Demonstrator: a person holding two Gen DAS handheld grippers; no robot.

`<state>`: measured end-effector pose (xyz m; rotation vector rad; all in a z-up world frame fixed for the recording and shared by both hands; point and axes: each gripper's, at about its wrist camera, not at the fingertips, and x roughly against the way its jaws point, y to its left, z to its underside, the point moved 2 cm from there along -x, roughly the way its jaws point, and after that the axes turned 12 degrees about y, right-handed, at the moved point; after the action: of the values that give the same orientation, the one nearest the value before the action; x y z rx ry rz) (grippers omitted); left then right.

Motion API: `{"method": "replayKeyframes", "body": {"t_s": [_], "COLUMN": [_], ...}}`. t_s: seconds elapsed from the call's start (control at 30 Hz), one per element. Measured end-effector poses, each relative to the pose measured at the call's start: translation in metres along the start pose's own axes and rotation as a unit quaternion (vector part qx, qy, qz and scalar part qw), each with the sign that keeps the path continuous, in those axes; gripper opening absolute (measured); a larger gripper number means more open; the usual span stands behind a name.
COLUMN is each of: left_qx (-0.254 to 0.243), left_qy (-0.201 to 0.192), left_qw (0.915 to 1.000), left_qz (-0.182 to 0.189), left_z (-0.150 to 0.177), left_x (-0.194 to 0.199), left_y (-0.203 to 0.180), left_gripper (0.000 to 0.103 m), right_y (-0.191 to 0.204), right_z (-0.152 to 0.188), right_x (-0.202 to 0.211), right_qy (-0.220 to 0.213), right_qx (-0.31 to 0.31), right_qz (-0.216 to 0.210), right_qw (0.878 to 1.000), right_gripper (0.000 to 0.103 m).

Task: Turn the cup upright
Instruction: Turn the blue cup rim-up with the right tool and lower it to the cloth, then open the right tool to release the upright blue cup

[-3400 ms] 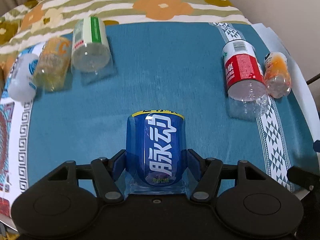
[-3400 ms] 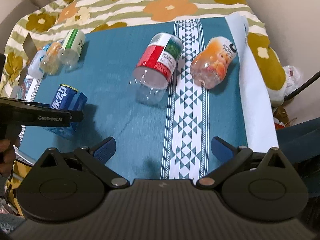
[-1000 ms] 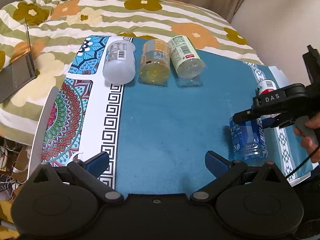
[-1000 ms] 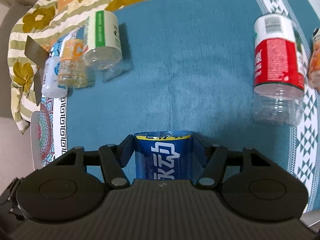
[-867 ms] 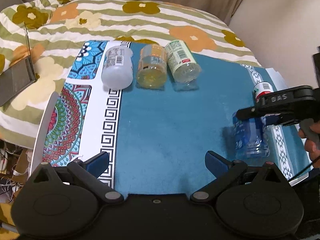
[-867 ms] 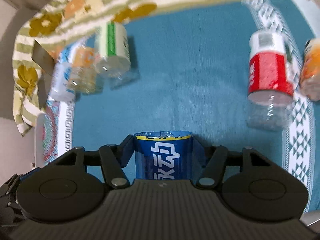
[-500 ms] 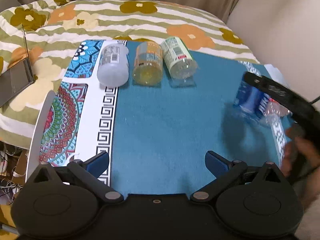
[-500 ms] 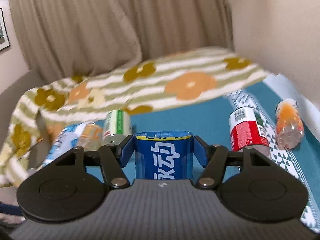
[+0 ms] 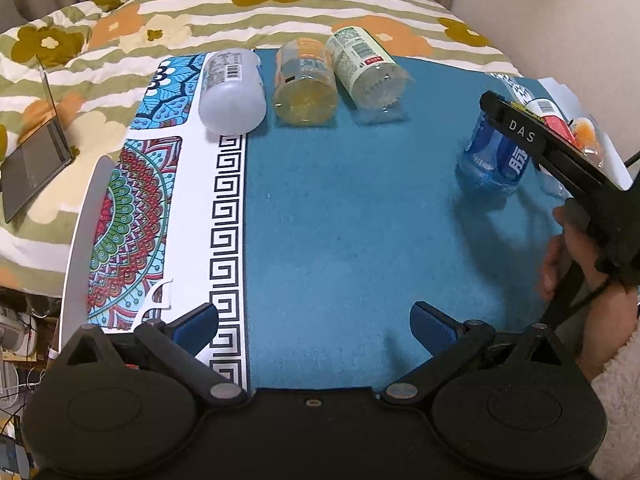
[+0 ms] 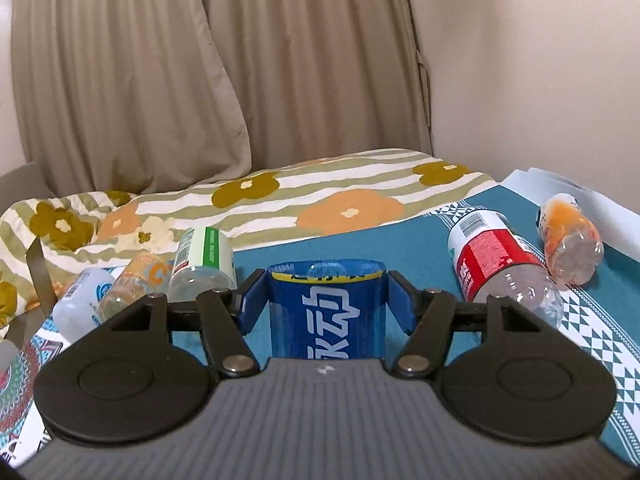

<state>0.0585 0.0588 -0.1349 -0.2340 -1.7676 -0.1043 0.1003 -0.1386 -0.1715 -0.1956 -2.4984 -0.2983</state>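
Right gripper (image 10: 326, 300) is clamped on the blue cup (image 10: 326, 308), held between its fingers, open rim up, slightly tilted above the teal cloth (image 9: 340, 208). Turning appears nearly done; setting down and release remain. Left gripper (image 9: 314, 322) is wide open, empty.

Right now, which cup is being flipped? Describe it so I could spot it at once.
Find the teal cloth over the flowered bedspread, then its right side. There the right gripper clamps the blue cup. Unlike the pale, yellow, green, red and orange ones lying around, it is deep blue with big white characters and a yellow band.
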Motion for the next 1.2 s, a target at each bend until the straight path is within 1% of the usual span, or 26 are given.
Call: {"method": "replayKeyframes", "body": {"t_s": [0.13,0.27,0.4,0.5,0.63,0.67,0.73,0.8,0.87,1.0,1.2], "left_qx": [-0.010,-0.011,-0.007,-0.004,0.007,0.009,0.013,0.016,0.019,0.022,0.024], "left_qy": [-0.002,-0.003,-0.005,-0.006,-0.007,-0.008,-0.011,-0.015,-0.021,-0.039,-0.083], "left_qw": [1.0000,0.9999,0.9999,0.9998,0.9998,0.9997,0.9997,0.9996,0.9995,0.9990,0.9963], "left_qz": [0.002,0.008,0.014,0.016,0.020,0.020,0.019,0.017,0.013,0.007,-0.001], "left_z": [-0.001,-0.002,-0.004,-0.003,-0.001,-0.001,0.000,0.001,0.002,0.002,-0.002], "left_x": [0.001,0.002,0.003,0.003,0.003,0.004,0.007,0.010,0.015,0.028,0.058], "left_y": [-0.005,-0.008,-0.008,-0.008,-0.007,-0.007,-0.008,-0.009,-0.011,-0.017,-0.033], "left_gripper": [0.103,0.103,0.103,0.103,0.103,0.103,0.103,0.103,0.103,0.103,0.103], "right_y": [0.002,0.001,0.005,0.007,0.007,0.007,0.006,0.002,-0.001,-0.008,-0.025], "right_z": [-0.005,-0.005,-0.004,-0.002,-0.003,-0.004,-0.004,-0.006,-0.009,-0.019,-0.044], "right_x": [0.008,0.014,0.016,0.018,0.019,0.018,0.017,0.020,0.023,0.031,0.066], "right_qy": [0.040,0.078,0.095,0.099,0.103,0.108,0.118,0.117,0.124,0.151,0.168], "right_qx": [0.029,0.039,0.055,0.068,0.067,0.066,0.061,0.049,0.044,0.049,0.066], "right_qz": [-0.006,-0.013,-0.013,-0.012,-0.014,-0.014,-0.016,-0.024,-0.031,-0.040,-0.047], "right_qw": [0.999,0.996,0.994,0.993,0.992,0.992,0.991,0.992,0.991,0.987,0.982], "right_gripper": [0.079,0.079,0.079,0.079,0.080,0.081,0.098,0.102,0.103,0.103,0.103]}}
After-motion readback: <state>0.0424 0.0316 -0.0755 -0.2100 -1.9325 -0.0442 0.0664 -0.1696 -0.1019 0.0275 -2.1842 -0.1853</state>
